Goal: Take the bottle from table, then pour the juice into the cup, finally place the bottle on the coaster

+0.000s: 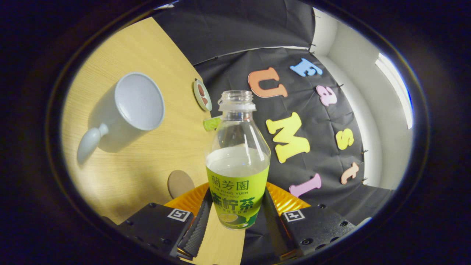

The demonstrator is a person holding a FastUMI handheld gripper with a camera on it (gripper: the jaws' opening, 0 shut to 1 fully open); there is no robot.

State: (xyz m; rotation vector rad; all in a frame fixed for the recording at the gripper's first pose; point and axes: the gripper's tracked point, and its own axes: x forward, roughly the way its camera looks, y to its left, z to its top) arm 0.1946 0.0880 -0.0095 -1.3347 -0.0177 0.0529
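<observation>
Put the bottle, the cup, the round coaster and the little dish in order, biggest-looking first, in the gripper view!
1. bottle, held in the gripper, nearest the camera, so it looks extra big
2. cup
3. coaster and dish: too alike to rank

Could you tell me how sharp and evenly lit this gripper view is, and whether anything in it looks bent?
Gripper view: the clear plastic bottle with green label, clamped in the tool, is sharp; the white ceramic cup casts a soft shadow on the pale wooden table, whose edge bows with fisheye distortion.
</observation>
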